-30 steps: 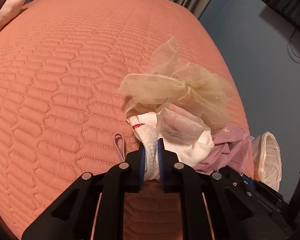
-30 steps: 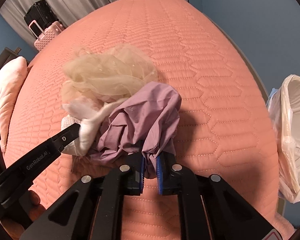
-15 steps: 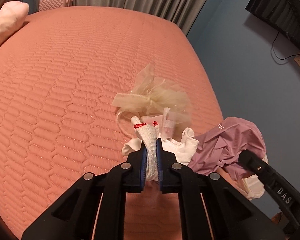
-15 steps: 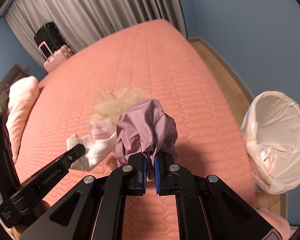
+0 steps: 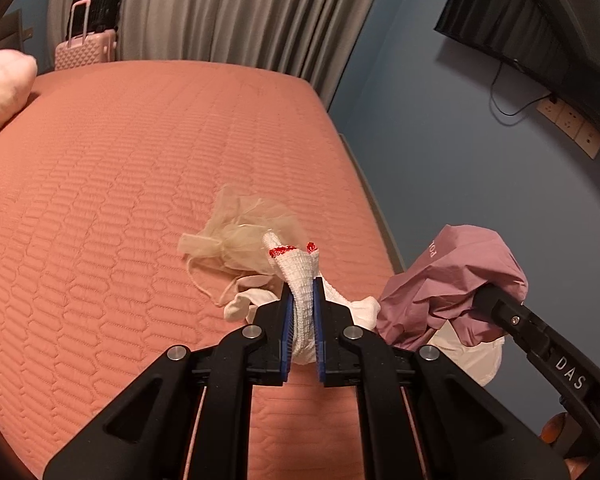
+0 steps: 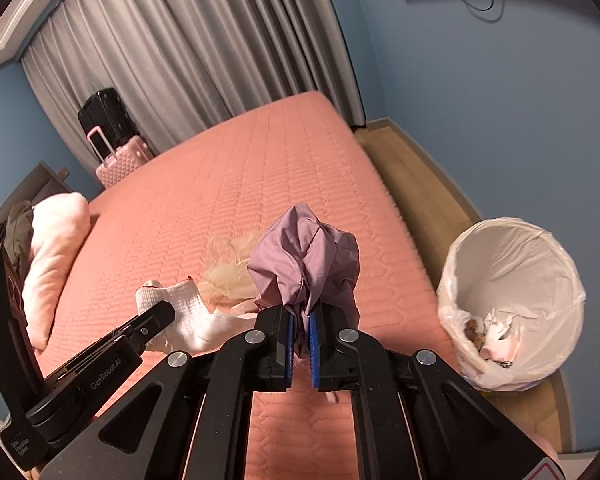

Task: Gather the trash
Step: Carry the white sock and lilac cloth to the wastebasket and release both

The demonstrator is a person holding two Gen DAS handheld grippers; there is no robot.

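My left gripper (image 5: 302, 286) is shut on a white sock (image 5: 298, 276) with a red-trimmed cuff, held up above the bed; the sock (image 6: 188, 316) also shows in the right wrist view. My right gripper (image 6: 299, 320) is shut on a crumpled purple cloth (image 6: 306, 264), lifted clear of the bed; the same purple cloth (image 5: 452, 280) hangs at the right of the left wrist view. A beige mesh bag (image 5: 244, 236) with a drawstring lies on the orange bedspread (image 5: 120, 200) below the sock. A bin lined with a white bag (image 6: 512, 296) stands on the floor right of the bed, with trash in its bottom.
A pink pillow (image 6: 56, 248) lies at the bed's left side. A pink suitcase (image 6: 120, 160) with a black one on top stands by the grey curtains (image 6: 188, 48). A wall-mounted screen (image 5: 540, 12) and sockets sit on the blue wall. Wooden floor (image 6: 420, 188) runs between bed and wall.
Both grippers have risen from the bed, lifting the sock and the purple cloth off the pile. The mesh bag stayed on the bedspread. The bin has come fully into the right view.
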